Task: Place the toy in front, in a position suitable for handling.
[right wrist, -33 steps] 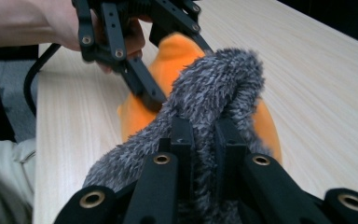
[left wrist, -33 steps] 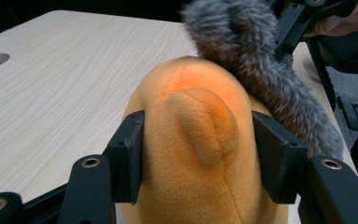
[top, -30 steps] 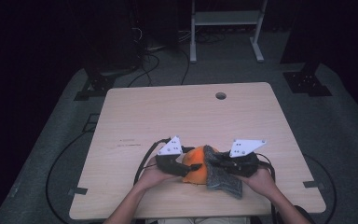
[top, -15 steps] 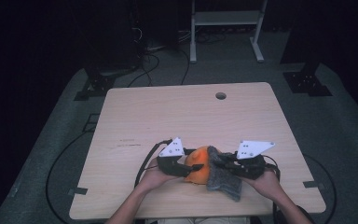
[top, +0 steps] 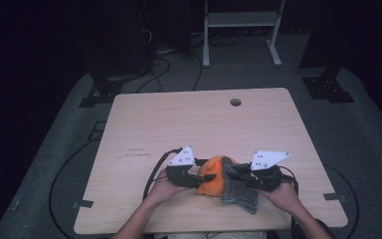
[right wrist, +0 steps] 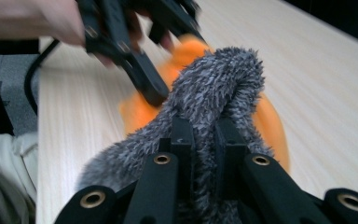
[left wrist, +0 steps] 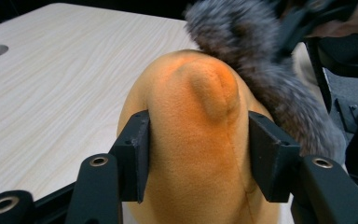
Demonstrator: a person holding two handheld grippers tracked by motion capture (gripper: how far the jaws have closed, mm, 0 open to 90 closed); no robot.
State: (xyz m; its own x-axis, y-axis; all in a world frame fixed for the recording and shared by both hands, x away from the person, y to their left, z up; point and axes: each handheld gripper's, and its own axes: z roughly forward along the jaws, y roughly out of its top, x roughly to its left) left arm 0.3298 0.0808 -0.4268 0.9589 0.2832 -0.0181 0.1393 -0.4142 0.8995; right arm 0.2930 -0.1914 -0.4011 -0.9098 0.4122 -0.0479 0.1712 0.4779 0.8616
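An orange plush toy (top: 211,180) lies near the table's front edge, with a grey fuzzy cloth (top: 239,191) draped over its right side. My left gripper (top: 202,182) comes in from the left. Its jaws have just been closing, and both pads now press the orange plush toy (left wrist: 196,140) from either side. The grey fuzzy cloth (left wrist: 256,60) hangs over the toy's far side. My right gripper (top: 232,175) is shut on the grey fuzzy cloth (right wrist: 214,88), pinching a fold between its narrow jaws. The orange plush toy (right wrist: 271,122) shows behind it, and the left gripper (right wrist: 142,74) beyond.
The light wooden table (top: 189,124) has a round cable hole (top: 236,102) near its far edge. Cables (top: 151,174) trail from the grippers over the front of the table. A white metal stand (top: 238,30) and dark equipment stand on the floor behind.
The right gripper has shifted slightly to the right with the grey cloth. The left gripper has stayed at the toy's left side.
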